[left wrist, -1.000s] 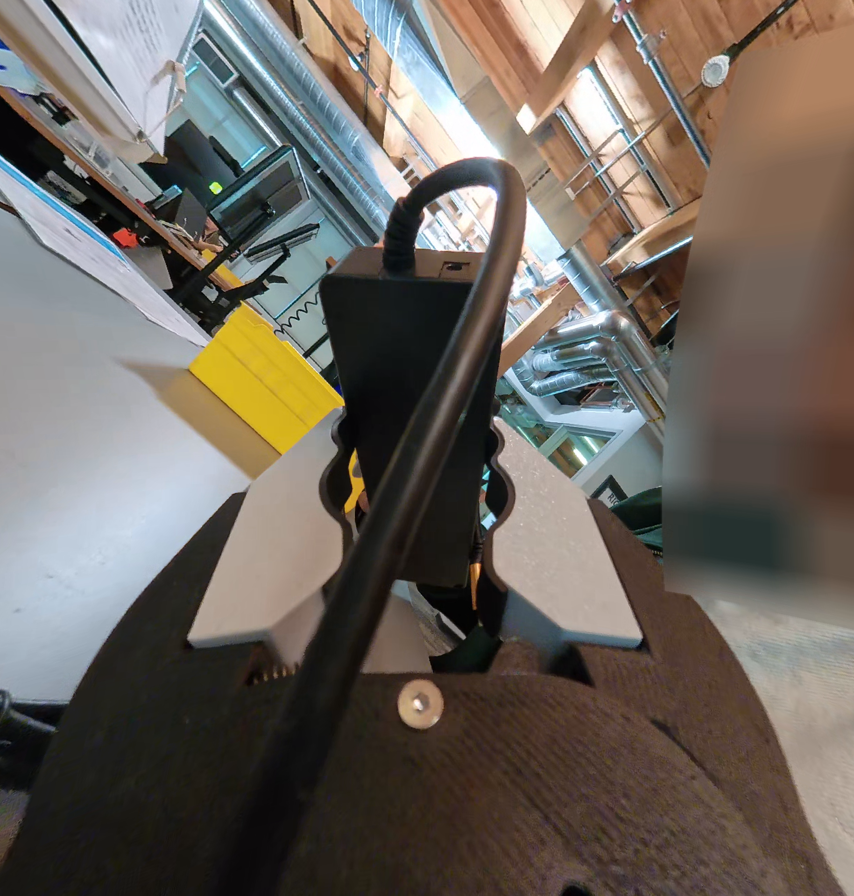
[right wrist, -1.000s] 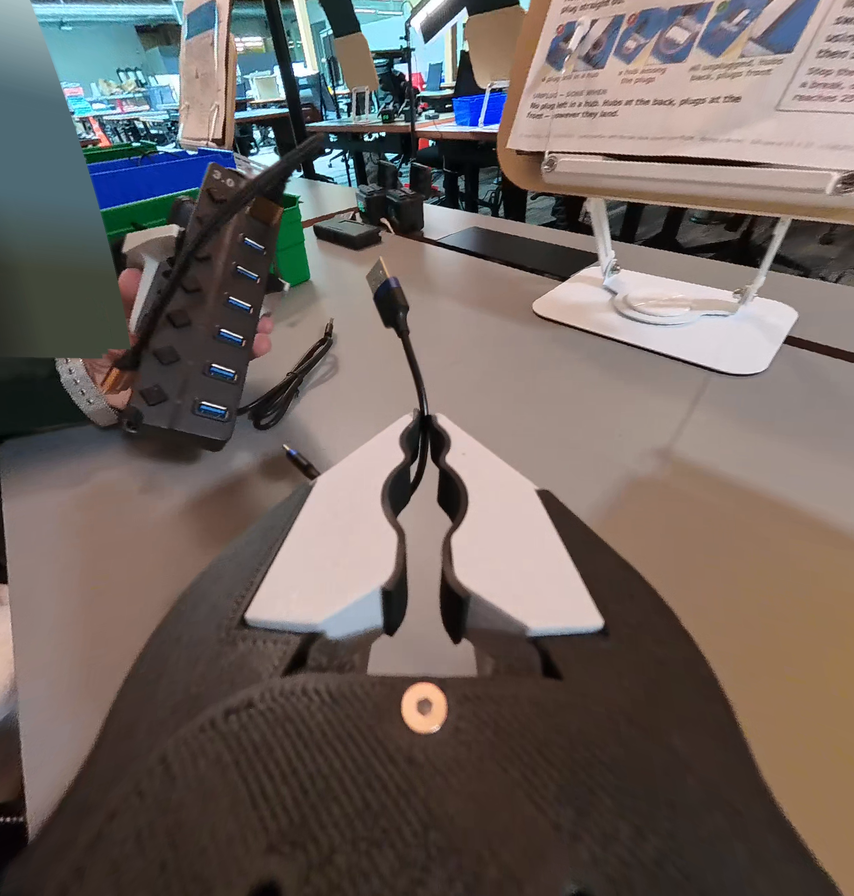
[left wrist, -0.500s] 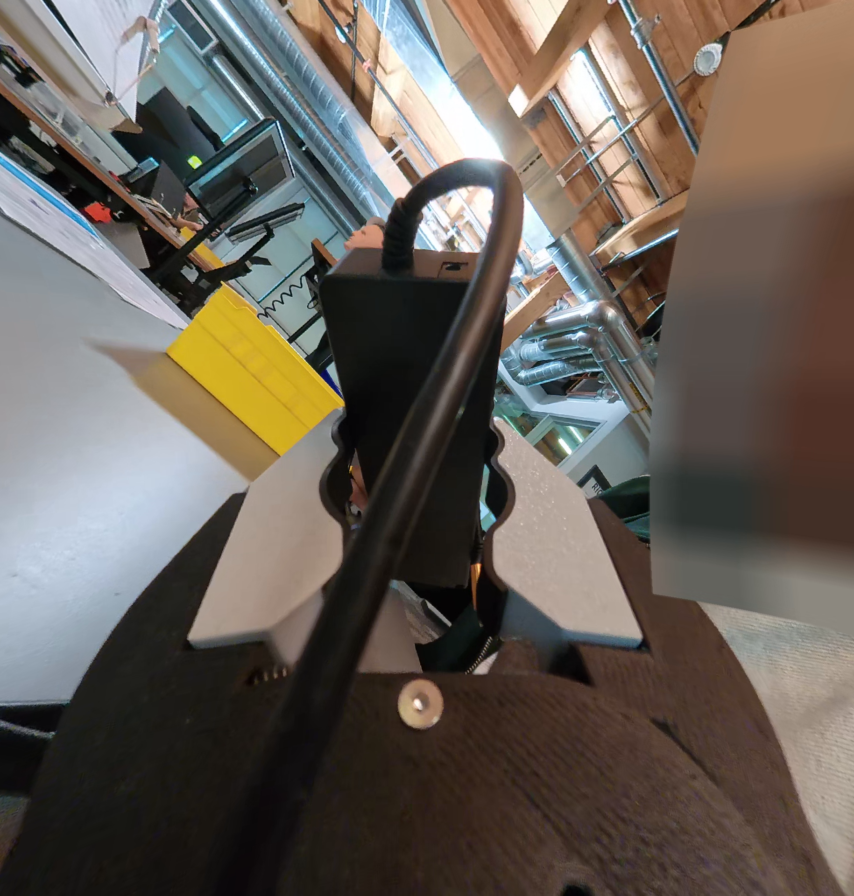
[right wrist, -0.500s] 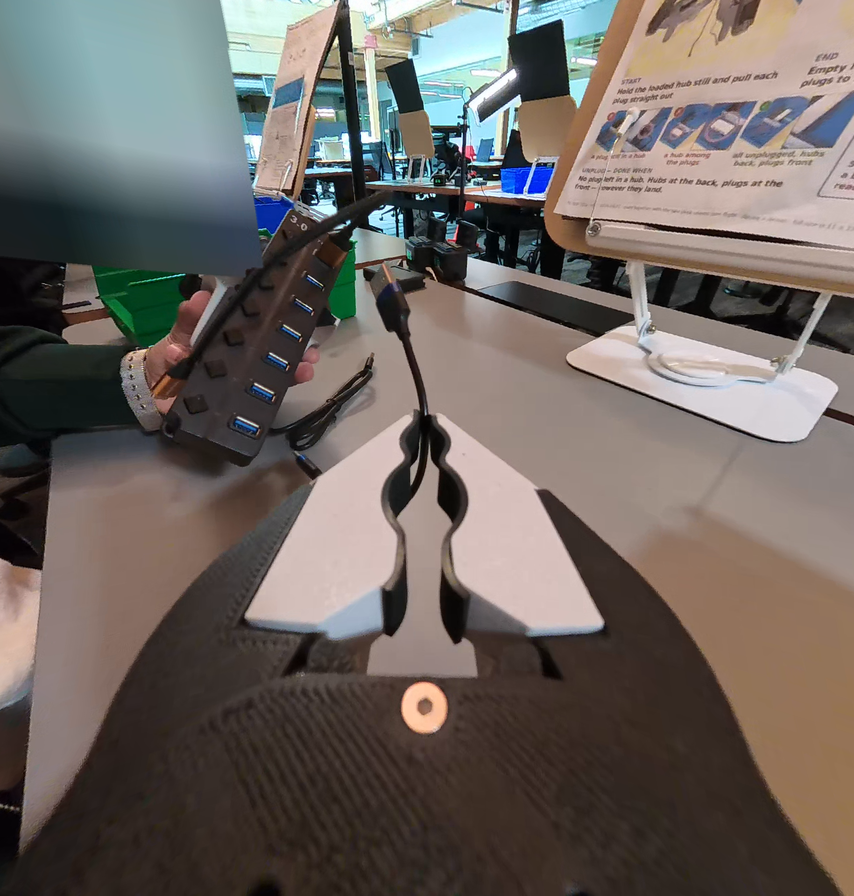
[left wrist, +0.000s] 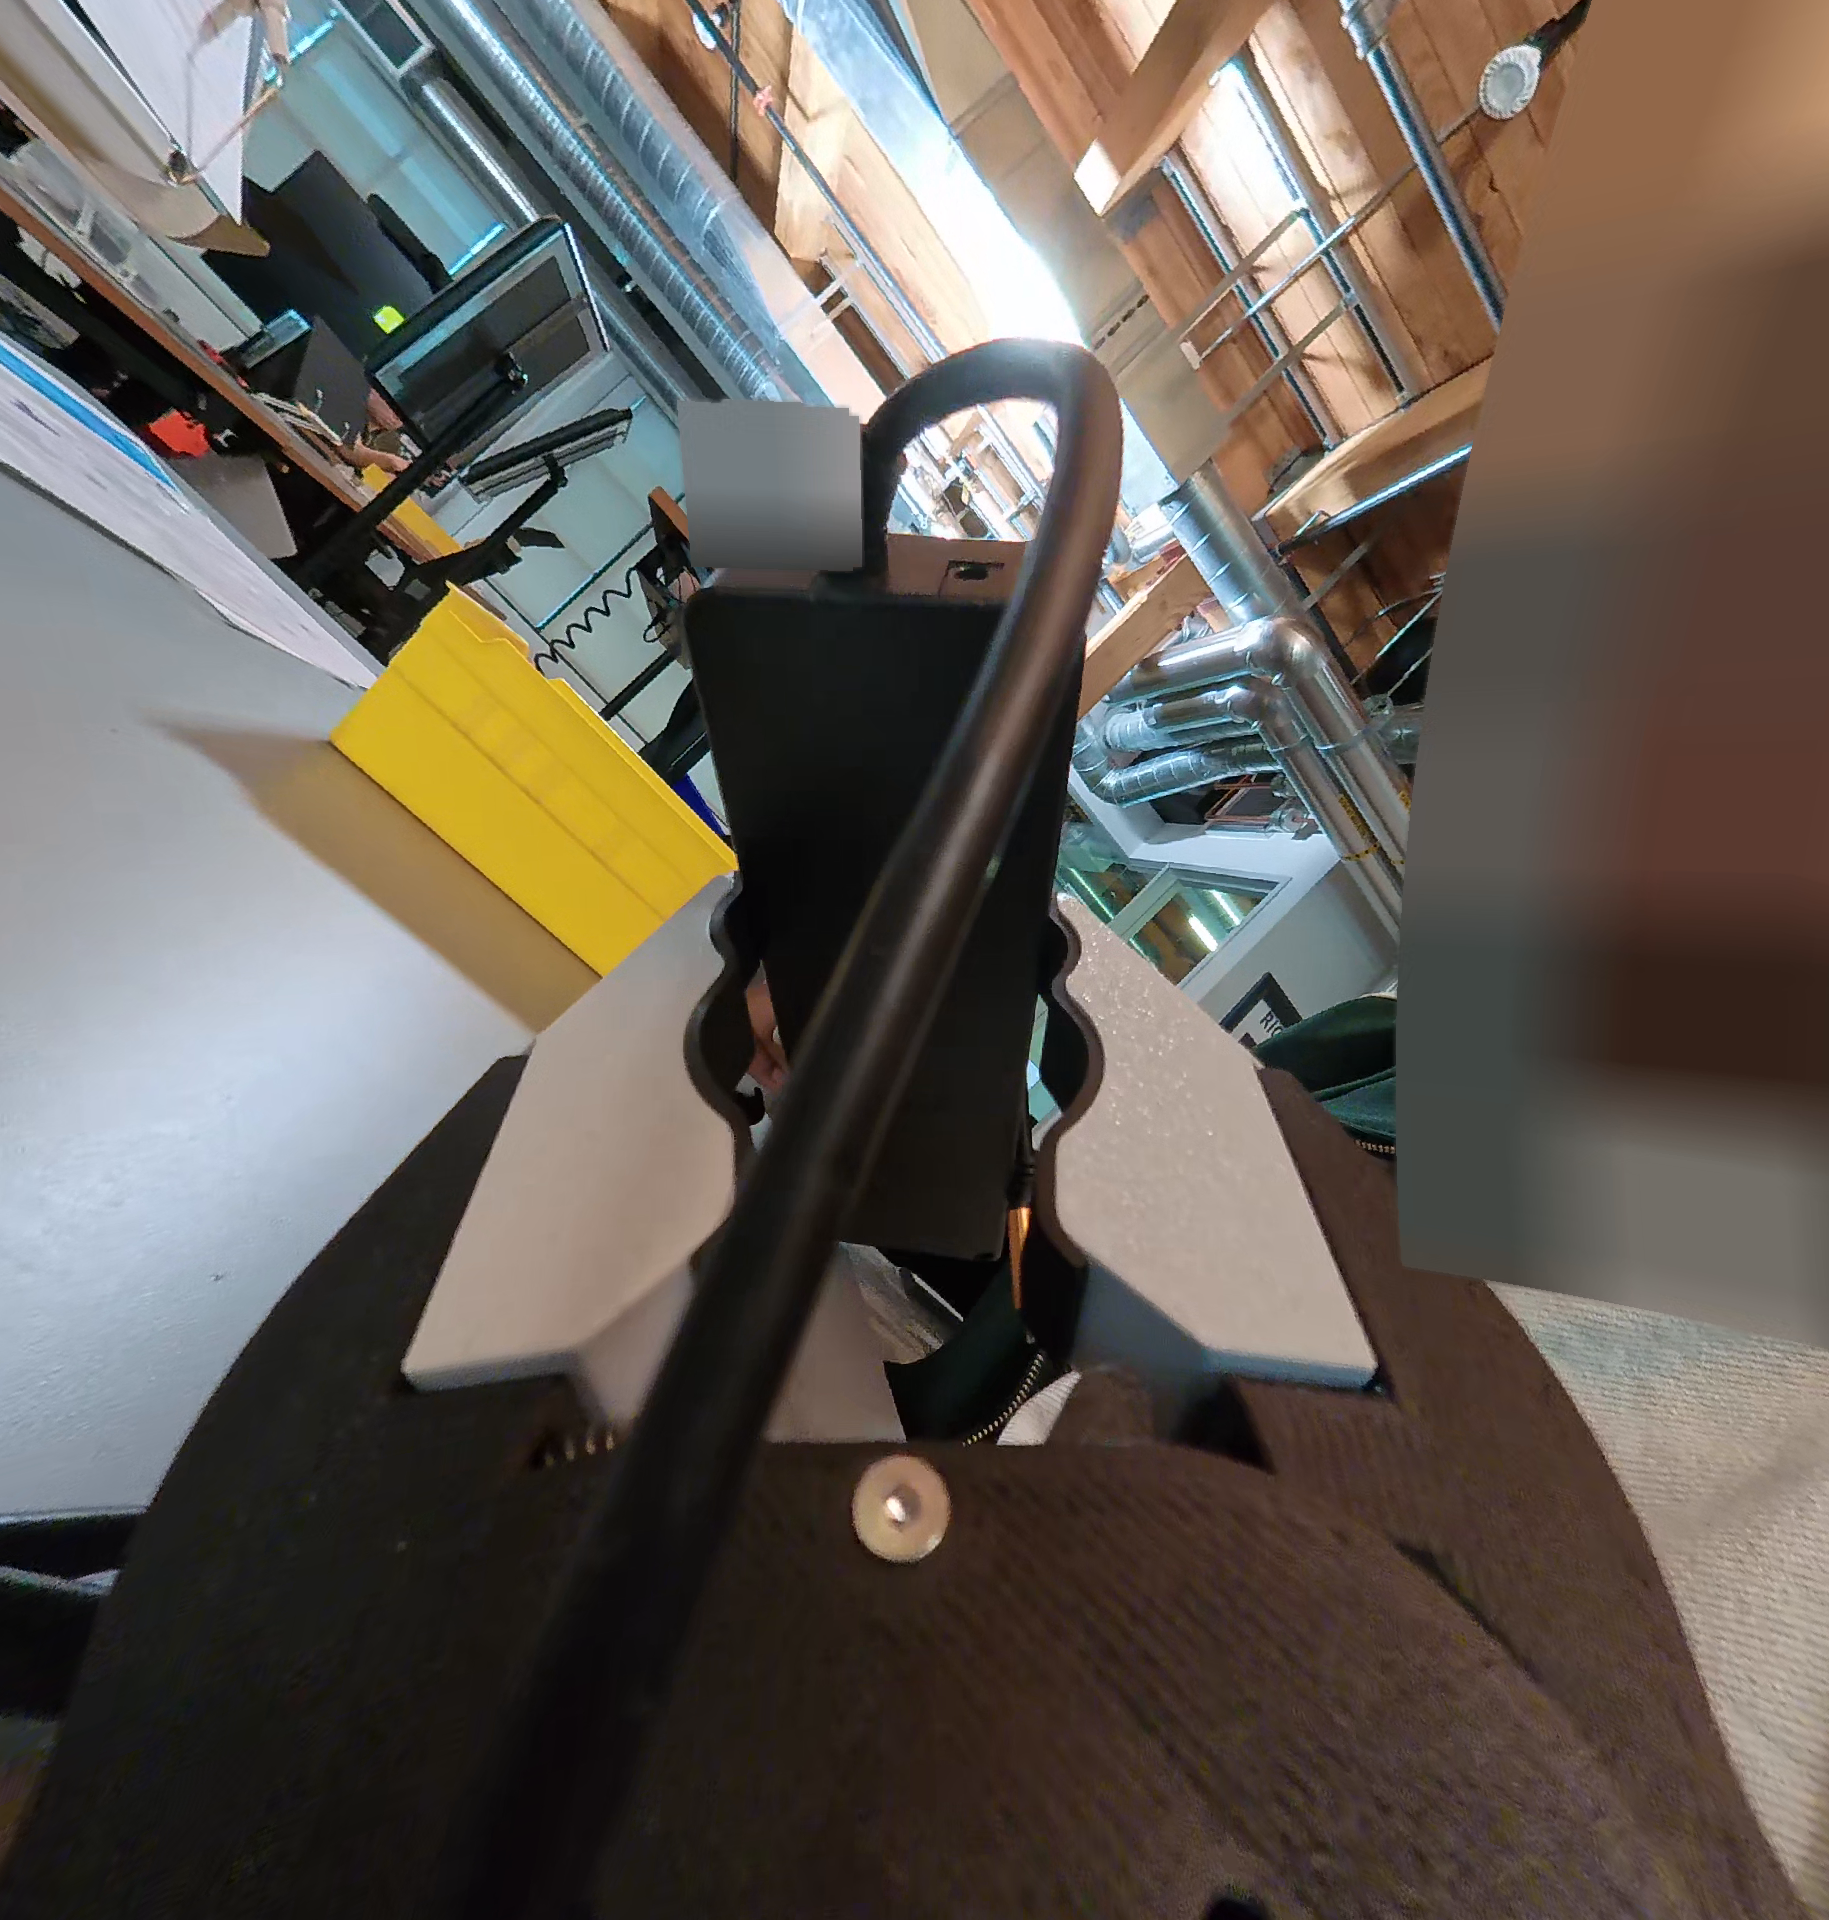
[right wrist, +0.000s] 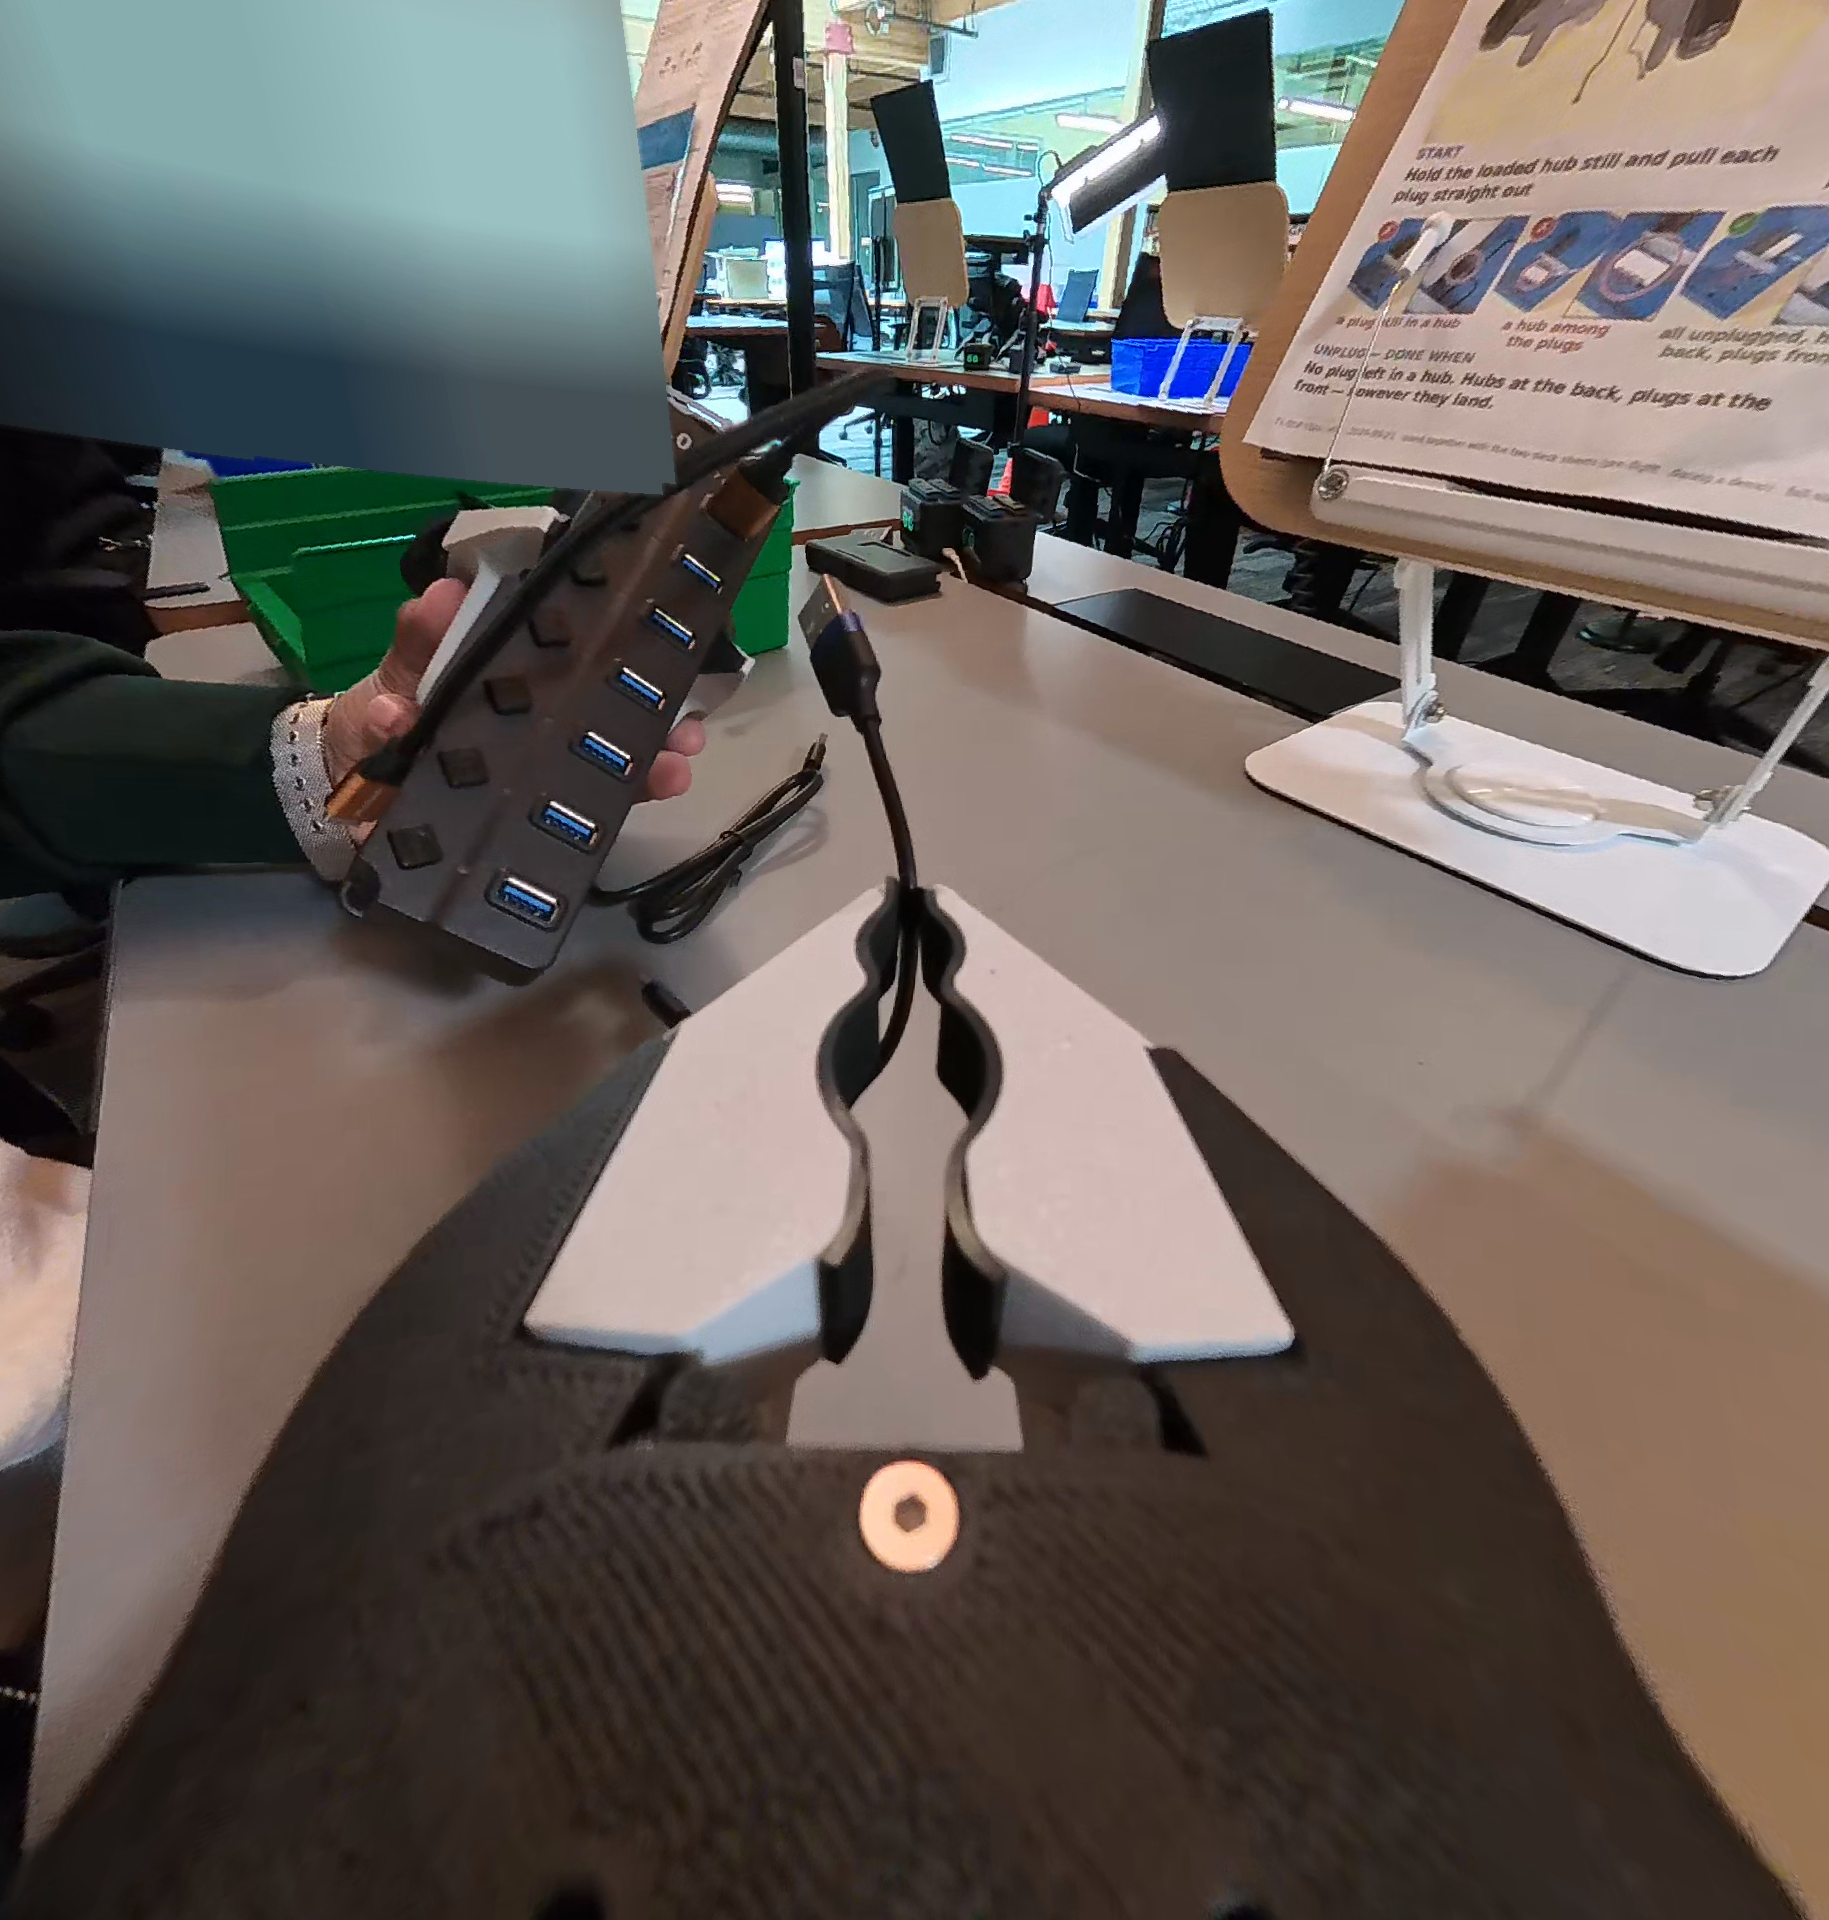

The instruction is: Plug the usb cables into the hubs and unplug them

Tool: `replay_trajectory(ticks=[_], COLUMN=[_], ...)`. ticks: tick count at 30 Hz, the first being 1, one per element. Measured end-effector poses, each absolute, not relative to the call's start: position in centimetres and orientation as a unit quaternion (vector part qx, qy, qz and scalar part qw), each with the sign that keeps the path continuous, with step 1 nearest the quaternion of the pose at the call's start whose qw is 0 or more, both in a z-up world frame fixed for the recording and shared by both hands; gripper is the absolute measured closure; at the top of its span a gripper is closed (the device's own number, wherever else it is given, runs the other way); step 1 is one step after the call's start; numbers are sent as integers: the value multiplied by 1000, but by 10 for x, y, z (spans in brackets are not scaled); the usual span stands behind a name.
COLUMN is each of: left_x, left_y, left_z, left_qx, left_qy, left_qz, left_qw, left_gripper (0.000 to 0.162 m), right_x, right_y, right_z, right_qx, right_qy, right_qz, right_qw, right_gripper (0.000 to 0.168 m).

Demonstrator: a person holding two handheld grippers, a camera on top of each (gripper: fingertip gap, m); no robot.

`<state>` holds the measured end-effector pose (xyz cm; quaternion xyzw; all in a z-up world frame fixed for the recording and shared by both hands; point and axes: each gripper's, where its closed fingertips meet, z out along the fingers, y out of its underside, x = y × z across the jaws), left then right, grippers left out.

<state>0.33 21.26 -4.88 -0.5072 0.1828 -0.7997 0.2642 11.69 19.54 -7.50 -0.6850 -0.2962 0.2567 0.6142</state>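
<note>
1. The grey worktop (right wrist: 1149, 831) spreads under everything we do; a white document stand (right wrist: 1544, 842) with an instruction sheet sits on it to the right, and green bins (right wrist: 297, 561) stand at its far left edge.
2. Our left claw (left wrist: 889, 1039) is clamped on the black USB hub (right wrist: 567, 748), which we hold lifted off the worktop and tilted, its row of blue ports facing the right-hand camera. In the left wrist view only the hub's plain back shows between the fingers, with its own thick black lead (left wrist: 920, 883) arching over the top and running back down across the claw.
3. Our right claw (right wrist: 908, 914) is closed on a thin black USB cable (right wrist: 894, 821), pinched just behind the plug (right wrist: 837, 655). The plug rises above the fingertips, near the hub's upper ports but clearly apart from them.
4. A loose coil of black cable (right wrist: 723, 862) lies on the worktop just beside the hub's lower end.
5. All the blue ports we can see look empty, so we judge that we are in the plugging-in step, with the plug on approach.
6. The next move, as we read it, calls for turning the plug square to a chosen port, then pushing straight in while the left claw braces the hub. Gripped by the cable, the plug may flex sideways on contact.
</note>
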Motion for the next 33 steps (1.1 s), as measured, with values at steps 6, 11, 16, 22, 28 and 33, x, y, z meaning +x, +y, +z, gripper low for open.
replay_trajectory(ticks=[6,11,16,22,28,33], left_x=[4,6,6,7,8,8], left_y=[212,210,210,209,208,208], left_z=[-50,-50,-51,-51,-53,-53], left_qx=[-510,-511,-512,-515,-518,-518], left_qy=[187,194,195,200,205,207], left_qz=[-796,-792,-791,-787,-783,-782], left_qw=[267,270,272,274,276,278], left_gripper=[111,111,111,111,111,111], right_x=[116,115,113,112,112,112], right_y=[195,194,193,193,192,192], right_z=[-76,-77,-78,-78,-77,-76], right_qx=[-686,-686,-686,-686,-684,-683], right_qy=[-293,-296,-298,-297,-291,-286], right_qz=[268,272,275,282,294,307], right_qw=[610,607,604,602,601,599], right_gripper=[167,167,167,167,167,167])
